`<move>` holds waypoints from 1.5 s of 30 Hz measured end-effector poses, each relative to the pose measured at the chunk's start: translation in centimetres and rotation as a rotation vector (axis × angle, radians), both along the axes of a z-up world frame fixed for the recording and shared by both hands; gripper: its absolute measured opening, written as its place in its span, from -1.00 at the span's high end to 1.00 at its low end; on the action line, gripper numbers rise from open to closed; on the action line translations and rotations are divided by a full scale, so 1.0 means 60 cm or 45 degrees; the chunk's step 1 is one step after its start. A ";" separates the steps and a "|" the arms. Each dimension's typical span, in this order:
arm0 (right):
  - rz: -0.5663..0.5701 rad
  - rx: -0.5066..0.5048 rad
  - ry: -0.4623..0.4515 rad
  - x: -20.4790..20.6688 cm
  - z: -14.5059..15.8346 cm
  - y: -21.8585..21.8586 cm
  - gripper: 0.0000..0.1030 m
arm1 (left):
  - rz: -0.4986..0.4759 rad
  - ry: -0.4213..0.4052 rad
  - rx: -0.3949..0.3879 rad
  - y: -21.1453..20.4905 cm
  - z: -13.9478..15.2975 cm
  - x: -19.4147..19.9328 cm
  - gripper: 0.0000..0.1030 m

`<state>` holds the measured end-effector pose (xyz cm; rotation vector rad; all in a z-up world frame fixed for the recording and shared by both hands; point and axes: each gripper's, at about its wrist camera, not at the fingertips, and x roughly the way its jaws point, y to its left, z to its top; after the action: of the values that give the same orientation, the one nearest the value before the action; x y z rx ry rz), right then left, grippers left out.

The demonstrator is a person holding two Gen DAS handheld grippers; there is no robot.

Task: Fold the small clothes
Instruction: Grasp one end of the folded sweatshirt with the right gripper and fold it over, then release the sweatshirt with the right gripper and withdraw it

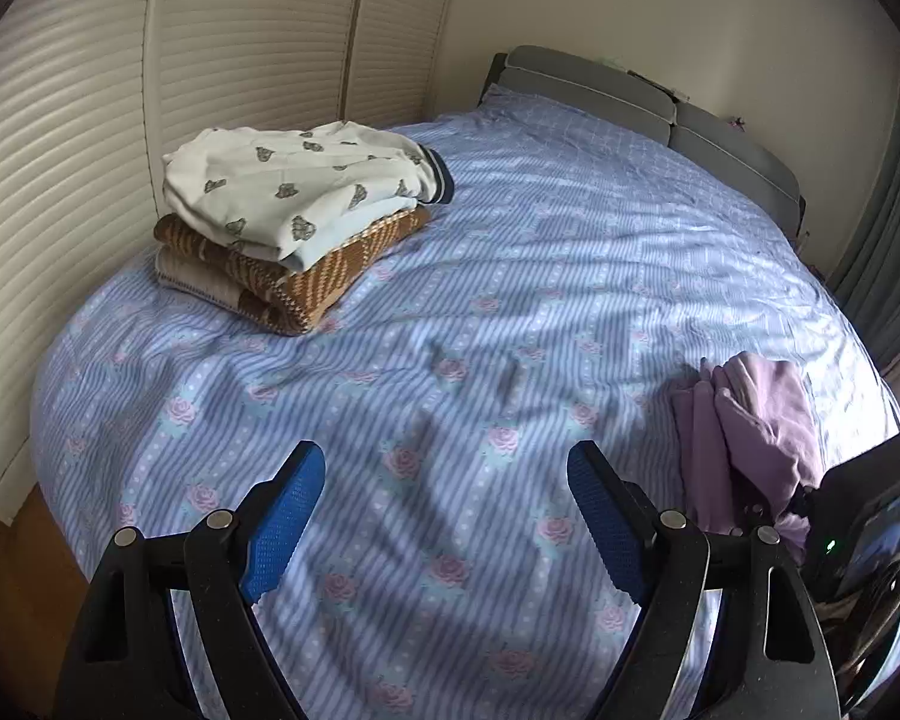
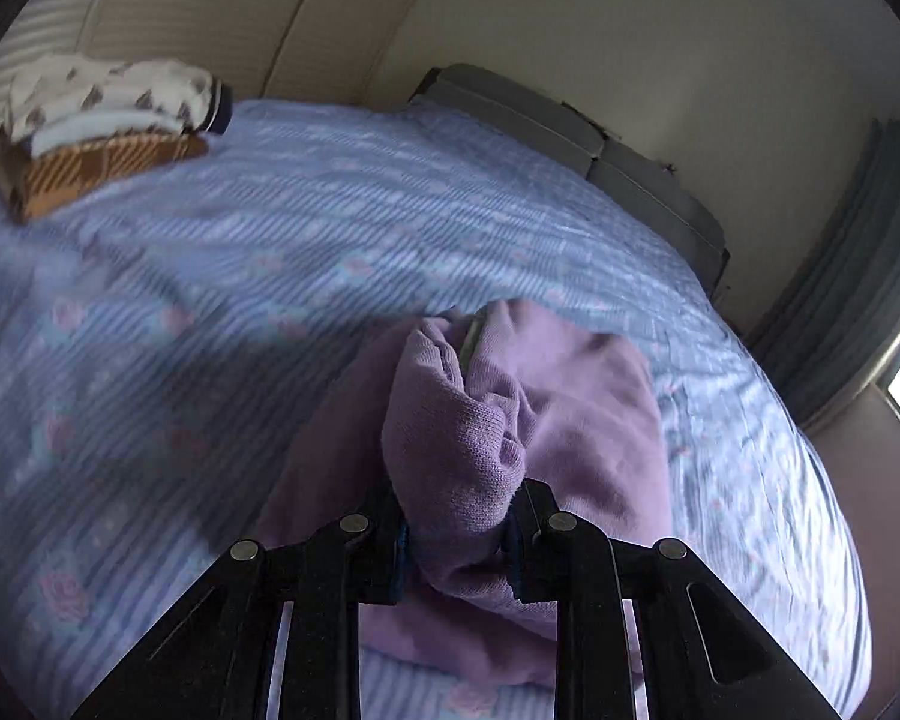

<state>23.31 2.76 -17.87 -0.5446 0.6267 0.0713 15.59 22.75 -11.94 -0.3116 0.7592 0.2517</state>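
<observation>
Your right gripper (image 2: 457,531) pinches a bunched fold of the lilac knit garment (image 2: 468,420), which hangs ahead of its fingers above the bedspread (image 2: 210,300). Your left gripper (image 1: 447,480) gapes wide, empty, the garment to its right.

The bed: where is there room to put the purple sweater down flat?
The widest bare patch of bedspread lies between the folded stack near the shuttered wall and the purple sweater, which the right hand-held gripper holds. The stretch toward the grey headboard is also bare. Only the stack's corner is taken.
</observation>
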 end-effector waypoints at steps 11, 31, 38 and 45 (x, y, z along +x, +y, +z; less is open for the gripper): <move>0.053 0.004 0.009 -0.033 -0.013 0.009 0.46 | -0.039 0.011 -0.037 -0.005 -0.012 0.005 -0.62; -0.181 0.675 0.069 -0.125 0.064 -0.240 -0.20 | -0.516 0.037 -0.193 -0.196 0.022 0.193 -0.42; -0.321 0.780 0.062 -0.081 0.075 -0.320 -0.21 | -0.708 0.100 -0.153 -0.297 0.005 0.317 -0.01; -0.392 0.840 0.111 -0.057 0.052 -0.363 -0.21 | -0.755 0.237 -0.146 -0.333 -0.052 0.365 0.46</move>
<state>19.89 -19.00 -14.75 0.1949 0.7200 0.0085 37.48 2.80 -15.04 -0.1605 1.0165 -0.3279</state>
